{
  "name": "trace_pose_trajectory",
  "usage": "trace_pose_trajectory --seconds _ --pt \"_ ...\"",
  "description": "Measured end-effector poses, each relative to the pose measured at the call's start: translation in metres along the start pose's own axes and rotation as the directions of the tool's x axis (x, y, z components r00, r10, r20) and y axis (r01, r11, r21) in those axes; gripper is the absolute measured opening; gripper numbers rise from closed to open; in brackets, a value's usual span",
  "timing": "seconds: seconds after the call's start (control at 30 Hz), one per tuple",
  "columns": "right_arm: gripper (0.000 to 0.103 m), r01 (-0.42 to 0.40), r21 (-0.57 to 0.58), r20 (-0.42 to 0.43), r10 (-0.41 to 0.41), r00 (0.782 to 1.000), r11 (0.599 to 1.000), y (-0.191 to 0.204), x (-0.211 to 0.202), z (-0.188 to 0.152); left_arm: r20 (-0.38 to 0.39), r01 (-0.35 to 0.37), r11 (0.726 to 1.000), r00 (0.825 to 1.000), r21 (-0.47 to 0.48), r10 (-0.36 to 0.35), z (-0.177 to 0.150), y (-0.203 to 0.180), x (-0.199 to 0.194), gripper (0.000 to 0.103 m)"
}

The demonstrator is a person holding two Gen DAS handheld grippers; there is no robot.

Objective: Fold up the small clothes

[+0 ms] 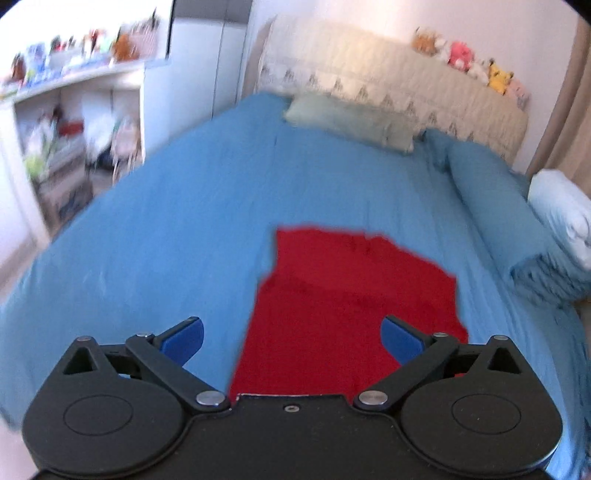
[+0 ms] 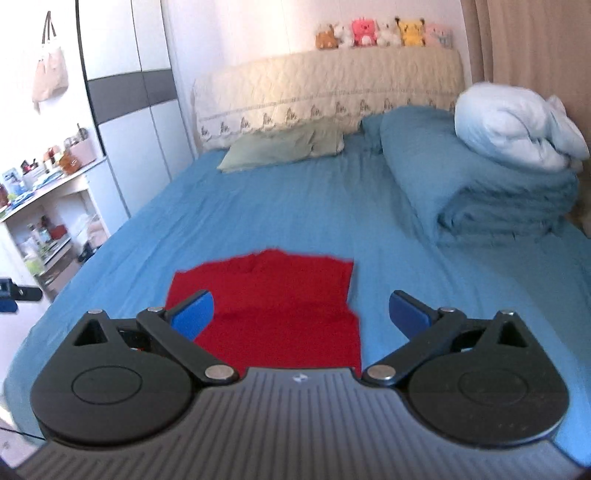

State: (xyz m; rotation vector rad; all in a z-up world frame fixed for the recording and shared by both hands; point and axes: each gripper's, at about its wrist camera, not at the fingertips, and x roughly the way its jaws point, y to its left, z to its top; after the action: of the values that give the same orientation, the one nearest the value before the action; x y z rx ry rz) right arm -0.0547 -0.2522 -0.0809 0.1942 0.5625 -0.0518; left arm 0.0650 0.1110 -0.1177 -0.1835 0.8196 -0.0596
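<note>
Your left gripper point(image 1: 291, 338) and right gripper point(image 2: 301, 314) both gape wide — empty — above the red garment point(image 2: 273, 306) on the bed point(image 2: 295, 206).

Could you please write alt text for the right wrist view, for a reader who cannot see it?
A flat red fabric garment lies on a blue bedsheet, just ahead of the open right gripper, whose blue-padded fingers hold nothing. Further back are a pale green pillow, a folded blue duvet topped by a white bundle, and plush toys along the cream headboard.
</note>
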Motion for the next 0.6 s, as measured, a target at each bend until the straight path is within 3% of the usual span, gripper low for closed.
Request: trace_pose_trajectory --seconds 0.1,0.2,0.33,0.47,0.6 --pt "0.103 -0.003 0.013 -0.066 0.003 0.998 1.000 0.000 -0.025 -0.025 -0.069 -0.021 0.999 0.997 -0.045 0.018 -0.039 0.013 0.002 0.103" --pt "0.103 0.021 0.007 -0.114 -0.020 0.993 1.000 -0.002 -0.018 -0.065 -0.143 -0.068 0.991 0.988 -0.118 0.051 -0.079 0.032 0.029 0.102" --pt "0.103 0.070 0.004 -0.197 -0.067 0.978 0.998 -0.006 0.015 -0.130 -0.176 -0.065 0.975 0.984 -0.214 0.027 -0.124 0.053 0.071 0.087" --pt "0.103 0.098 0.007 -0.241 -0.094 0.966 0.995 -0.009 0.045 -0.178 -0.184 -0.059 0.976 0.983 -0.208 0.020 -0.149 0.062 0.107 0.073" --pt "0.103 0.127 0.027 -0.268 -0.115 0.957 0.991 -0.013 0.068 -0.207 -0.180 -0.080 0.980 0.983 -0.181 0.046 -0.163 0.065 0.130 0.068"
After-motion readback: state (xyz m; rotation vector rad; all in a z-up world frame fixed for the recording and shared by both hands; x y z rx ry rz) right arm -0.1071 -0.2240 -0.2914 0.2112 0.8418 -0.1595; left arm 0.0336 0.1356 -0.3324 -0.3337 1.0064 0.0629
